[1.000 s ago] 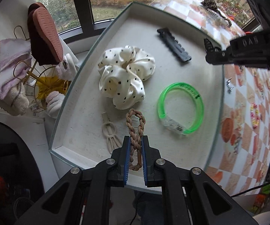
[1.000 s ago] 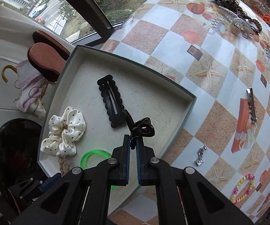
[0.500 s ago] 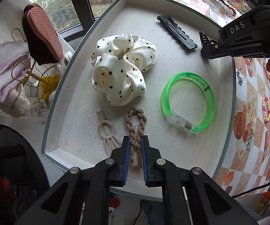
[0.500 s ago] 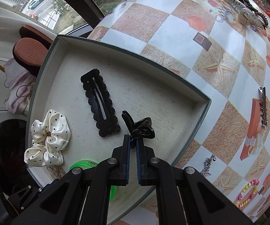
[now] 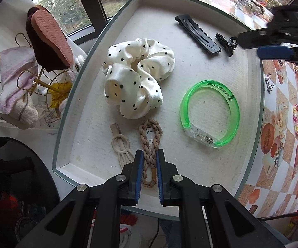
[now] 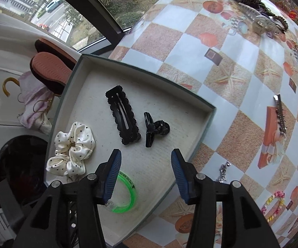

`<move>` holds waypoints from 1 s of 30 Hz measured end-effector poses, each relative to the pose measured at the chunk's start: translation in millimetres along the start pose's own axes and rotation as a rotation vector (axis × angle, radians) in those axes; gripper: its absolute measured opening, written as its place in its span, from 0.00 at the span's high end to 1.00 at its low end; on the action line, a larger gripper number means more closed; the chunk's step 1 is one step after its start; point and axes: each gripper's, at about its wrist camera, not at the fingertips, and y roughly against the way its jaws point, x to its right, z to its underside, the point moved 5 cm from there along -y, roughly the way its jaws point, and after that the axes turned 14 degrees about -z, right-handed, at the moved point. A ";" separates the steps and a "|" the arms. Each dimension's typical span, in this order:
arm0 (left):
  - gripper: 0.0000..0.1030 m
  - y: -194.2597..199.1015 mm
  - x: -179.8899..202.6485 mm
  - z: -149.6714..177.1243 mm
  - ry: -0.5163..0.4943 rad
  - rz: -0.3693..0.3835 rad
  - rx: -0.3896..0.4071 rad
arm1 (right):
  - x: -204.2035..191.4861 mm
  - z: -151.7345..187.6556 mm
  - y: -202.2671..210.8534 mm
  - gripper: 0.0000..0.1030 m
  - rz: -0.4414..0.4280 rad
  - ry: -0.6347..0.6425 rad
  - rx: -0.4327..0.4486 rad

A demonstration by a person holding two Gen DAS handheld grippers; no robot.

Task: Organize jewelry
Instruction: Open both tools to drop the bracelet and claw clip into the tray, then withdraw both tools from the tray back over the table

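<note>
A shallow grey-rimmed tray (image 5: pixel 76 86) (image 6: pixel 209 122) holds a white dotted scrunchie (image 5: pixel 136 82) (image 6: pixel 72 150), a green bangle (image 5: pixel 210 113) (image 6: pixel 126 196), a black snap clip (image 5: pixel 197 35) (image 6: pixel 123 117) and a beige clip (image 5: pixel 121 144). My left gripper (image 5: pixel 149 153) is shut on the near end of a brown braided band (image 5: pixel 151 136). The rest of the band stretches out over the tray floor. My right gripper (image 6: pixel 145 152) (image 5: pixel 273 45) has its jaws opening, with nothing between them. A small black claw clip (image 6: pixel 155 128) (image 5: pixel 226 43) lies free on the tray floor just beyond its fingertips, beside the snap clip.
The checkered tablecloth (image 6: pixel 242 86) to the right carries loose pieces: a silver clip (image 6: pixel 280 113), a pastel bead bracelet (image 6: pixel 273 204), a small silver charm (image 6: pixel 223 169) and a heap at the far edge (image 6: pixel 256 16). Beyond the tray's left edge stands a rack with slippers (image 5: pixel 45 39) and towels.
The right gripper has opened and let go of the black claw clip, which now lies in the tray beside the snap clip. The left gripper still holds the braided band.
</note>
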 end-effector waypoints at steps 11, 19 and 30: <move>0.00 13.6 7.1 -3.3 -0.055 -0.045 0.027 | 27.6 29.6 42.4 0.48 0.011 -0.041 0.059; 0.00 29.1 11.1 -7.0 -0.079 -0.081 0.050 | 68.0 59.9 71.6 0.38 0.045 -0.119 0.081; 0.00 73.8 40.7 -18.6 -0.163 -0.099 0.136 | 127.6 109.6 106.0 0.16 0.055 -0.299 0.149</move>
